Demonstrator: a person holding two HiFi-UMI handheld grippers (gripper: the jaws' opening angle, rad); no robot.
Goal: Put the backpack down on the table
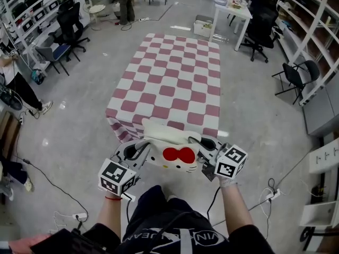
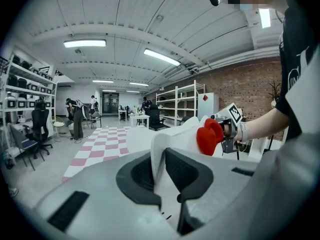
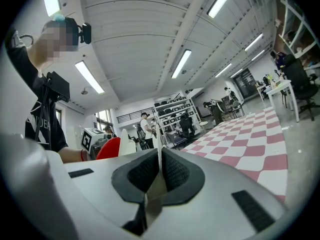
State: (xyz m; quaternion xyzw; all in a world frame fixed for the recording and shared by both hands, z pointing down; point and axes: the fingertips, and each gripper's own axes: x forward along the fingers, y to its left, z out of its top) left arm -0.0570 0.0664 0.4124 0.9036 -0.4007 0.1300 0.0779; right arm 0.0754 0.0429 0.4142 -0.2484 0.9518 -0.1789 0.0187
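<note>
A white backpack (image 1: 168, 142) with a cat face and a red bow (image 1: 178, 154) hangs in the air between my two grippers, just short of the near edge of the table (image 1: 172, 73). My left gripper (image 1: 139, 151) is shut on the backpack's left side; white material (image 2: 161, 149) fills the gap between its jaws. On the other side, my right gripper (image 1: 205, 145) is shut on a thin white edge (image 3: 159, 160) of the backpack. The table wears a pink-and-white checked cloth (image 2: 102, 143) that also shows in the right gripper view (image 3: 250, 139).
Grey floor surrounds the table. Shelving (image 1: 37, 9) lines the left wall and more shelves (image 1: 310, 20) the right. Office chairs (image 1: 70, 23) stand left, another chair (image 1: 296, 78) right. A white desk (image 1: 233, 12) sits far right. People (image 1: 126, 1) stand at the back.
</note>
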